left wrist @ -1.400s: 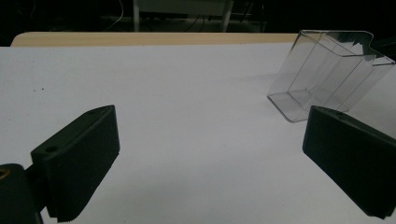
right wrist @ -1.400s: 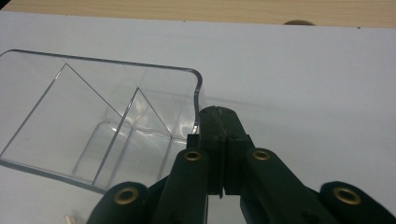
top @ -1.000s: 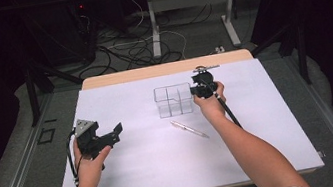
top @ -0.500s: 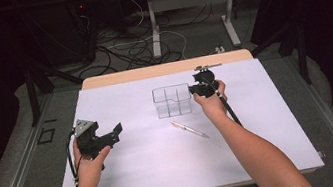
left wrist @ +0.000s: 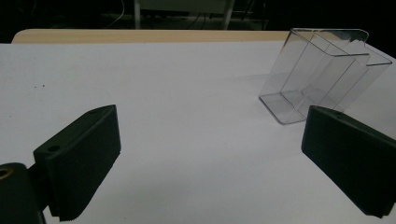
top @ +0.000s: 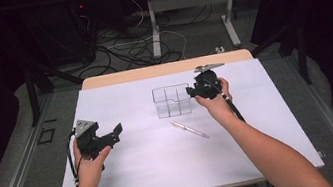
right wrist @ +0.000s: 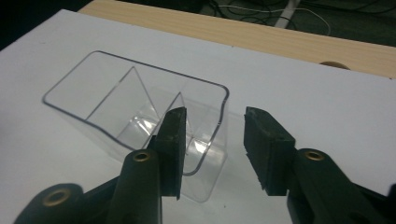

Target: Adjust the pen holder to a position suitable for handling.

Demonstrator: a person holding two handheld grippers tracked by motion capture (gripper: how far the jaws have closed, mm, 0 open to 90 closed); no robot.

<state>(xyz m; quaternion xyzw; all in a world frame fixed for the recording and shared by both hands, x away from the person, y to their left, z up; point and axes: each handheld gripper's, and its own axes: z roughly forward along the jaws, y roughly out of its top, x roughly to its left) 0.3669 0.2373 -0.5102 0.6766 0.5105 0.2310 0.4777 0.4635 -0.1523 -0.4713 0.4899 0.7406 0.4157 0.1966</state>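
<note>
A clear plastic box [top: 171, 100] with inner dividers stands on the white sheet [top: 146, 167] at mid-table. My right gripper [top: 190, 91] is at the box's right end. In the right gripper view the box [right wrist: 135, 98] lies just ahead, and the right gripper [right wrist: 215, 140] is open, one jaw over the end compartment and the other outside the wall. The wall sits in the gap, not pinched. My left gripper [top: 113, 135] hovers open at the left, holding nothing. In the left gripper view its jaws stand wide apart around the left gripper [left wrist: 210, 154], with the box [left wrist: 322, 70] far ahead on the right.
A pen [top: 189, 129] lies slanted on the sheet just in front of the box. The wooden table edge [top: 165, 68] runs along the back. Cables [top: 137, 47] and desk legs [top: 153, 24] occupy the dark floor beyond.
My right gripper has crept slightly toward the box's right wall. The left gripper, the box and the pen have stayed where they were.
</note>
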